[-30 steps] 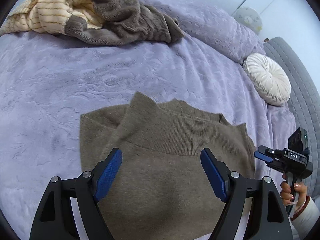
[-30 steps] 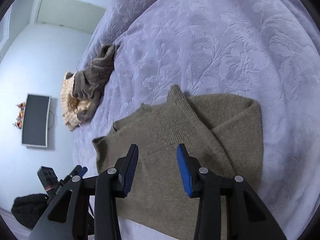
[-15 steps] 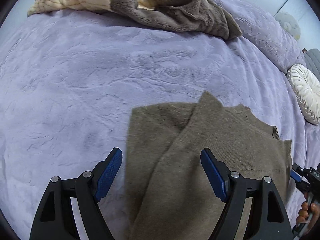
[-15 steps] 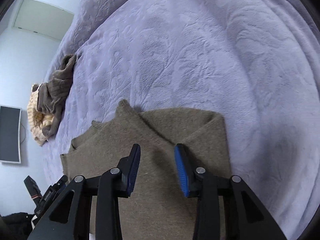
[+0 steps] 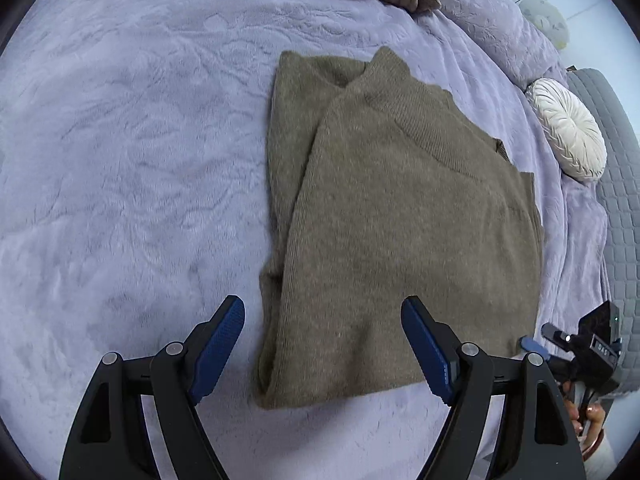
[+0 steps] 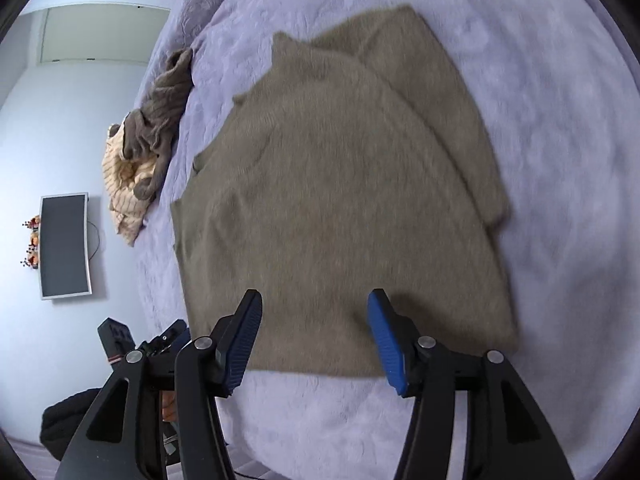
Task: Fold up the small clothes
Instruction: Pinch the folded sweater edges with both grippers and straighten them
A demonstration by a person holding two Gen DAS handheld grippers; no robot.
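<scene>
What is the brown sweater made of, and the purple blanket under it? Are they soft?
The brown sweater looks like fine knitted wool or a wool-like yarn: matte, slightly fuzzy, with ribbed rows along its collar. The purple blanket looks like plush fleece or velvety fabric, with a leafy pattern pressed into its short pile and a faint sheen. Both look soft, though the exact fibre cannot be told by sight.

Both wrist views look down, sharing the sweater [image 5: 400,220]

You see: sweater [image 5: 400,220] matt fuzzy knit, ribbed collar; bedspread [image 5: 140,140] plush embossed cloth; pads [image 6: 386,334] ribbed blue, on matt black plastic.
</scene>
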